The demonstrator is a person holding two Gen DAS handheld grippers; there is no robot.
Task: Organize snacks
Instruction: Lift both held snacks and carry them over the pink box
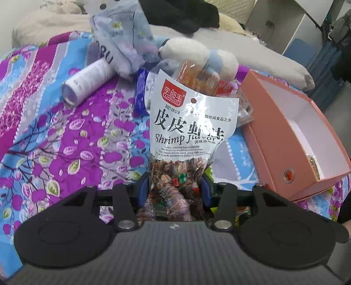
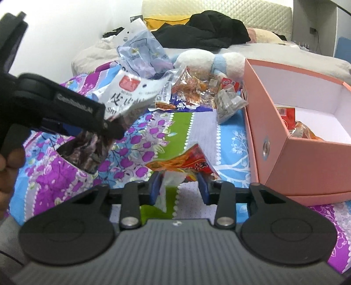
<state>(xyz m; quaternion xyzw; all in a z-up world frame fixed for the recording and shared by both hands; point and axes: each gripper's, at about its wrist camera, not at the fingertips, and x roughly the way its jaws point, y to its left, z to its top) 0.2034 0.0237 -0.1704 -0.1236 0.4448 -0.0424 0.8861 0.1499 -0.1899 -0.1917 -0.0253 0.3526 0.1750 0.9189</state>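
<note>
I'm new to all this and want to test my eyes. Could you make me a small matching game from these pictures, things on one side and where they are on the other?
Things:
1. Shrimp flavor packet
2. Orange-red packet
3. White cylinder
4. Pink box

Places:
A. lying on the flowered bedspread
B. in the right hand-held gripper
C. open, with a few snacks inside
D. in the left hand-held gripper

Pairs: 1-D, 2-B, 3-A, 4-C

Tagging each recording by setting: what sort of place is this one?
Most likely a bedroom: snacks lie on a purple-and-blue floral bedspread, with a cream quilted headboard behind and a white-and-blue plush toy on the bed.
</note>
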